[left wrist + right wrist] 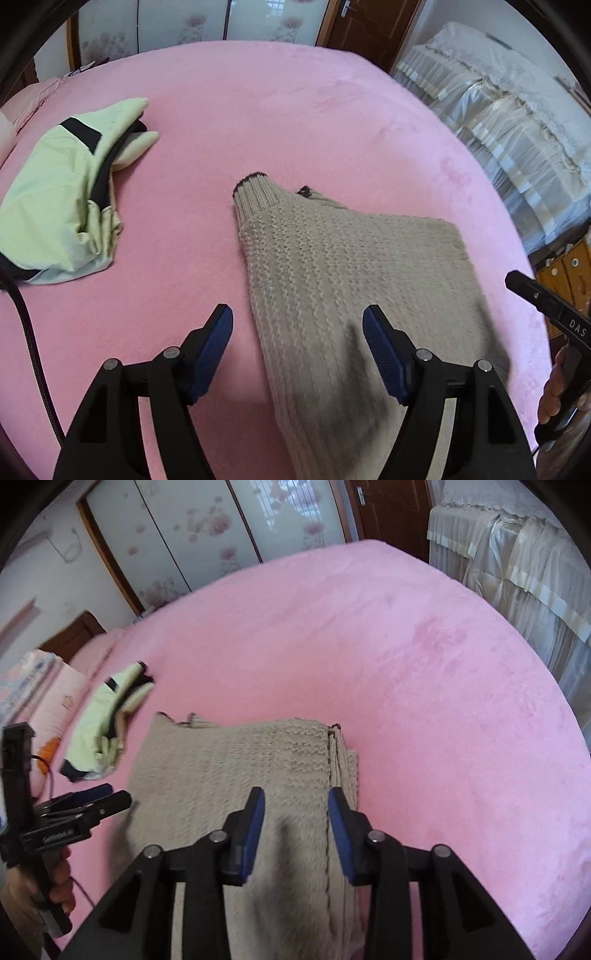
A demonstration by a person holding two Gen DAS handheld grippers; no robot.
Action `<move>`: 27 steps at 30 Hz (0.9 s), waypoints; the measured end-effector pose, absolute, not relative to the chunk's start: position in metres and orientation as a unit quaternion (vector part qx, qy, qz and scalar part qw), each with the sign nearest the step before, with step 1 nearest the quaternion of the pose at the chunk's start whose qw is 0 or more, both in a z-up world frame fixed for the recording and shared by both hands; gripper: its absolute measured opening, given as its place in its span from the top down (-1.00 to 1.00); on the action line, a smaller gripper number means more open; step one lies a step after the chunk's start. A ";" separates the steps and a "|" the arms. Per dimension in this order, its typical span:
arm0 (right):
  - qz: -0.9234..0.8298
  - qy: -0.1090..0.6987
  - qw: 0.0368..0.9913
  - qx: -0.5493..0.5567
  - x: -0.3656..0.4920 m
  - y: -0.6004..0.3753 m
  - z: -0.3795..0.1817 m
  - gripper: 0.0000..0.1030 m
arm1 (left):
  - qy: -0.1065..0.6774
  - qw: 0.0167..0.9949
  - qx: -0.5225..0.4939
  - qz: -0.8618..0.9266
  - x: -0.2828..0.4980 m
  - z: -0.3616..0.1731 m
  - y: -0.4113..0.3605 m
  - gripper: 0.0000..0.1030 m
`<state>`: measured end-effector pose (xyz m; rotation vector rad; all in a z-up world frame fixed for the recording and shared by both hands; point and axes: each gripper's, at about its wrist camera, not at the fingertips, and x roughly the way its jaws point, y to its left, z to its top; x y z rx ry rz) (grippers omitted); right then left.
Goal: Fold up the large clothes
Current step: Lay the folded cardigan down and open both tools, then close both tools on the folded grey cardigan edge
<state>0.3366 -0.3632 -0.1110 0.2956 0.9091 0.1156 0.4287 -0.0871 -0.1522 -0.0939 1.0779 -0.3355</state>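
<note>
Sweater: one, beige; jacket: one, green; bed pink.

Sweater near end blurred + cut off at frame bottom, both views. Right gripper clipped by right edge in left cam, jaws not visible. Green jacket smeared, left-center of right cam; details unreadable.

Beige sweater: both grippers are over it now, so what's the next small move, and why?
Probably lower the left gripper and right gripper onto the near edge of the beige sweater and close. Both are open and empty above the knit, which lies flat on the pink bedspread, already folded in along its right side. The near-to-far fold looks not yet done.
</note>
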 end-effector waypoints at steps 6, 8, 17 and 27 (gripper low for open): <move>0.055 0.402 0.901 0.154 0.271 -0.370 -0.071 0.05 | 0.470 0.867 0.007 -0.166 0.368 -0.105 -0.083 -0.40; 0.054 0.391 0.907 0.149 0.256 -0.365 -0.062 0.03 | 0.452 0.874 0.024 -0.174 0.345 -0.090 -0.083 -0.40; 0.041 0.377 0.918 0.117 0.215 -0.349 -0.039 -0.64 | 0.455 0.862 0.065 -0.212 0.269 -0.061 -0.077 -0.40; 0.045 0.455 0.876 0.155 0.238 -0.366 -0.122 -0.64 | 0.569 0.803 0.029 -0.176 0.310 -0.153 -0.062 -0.40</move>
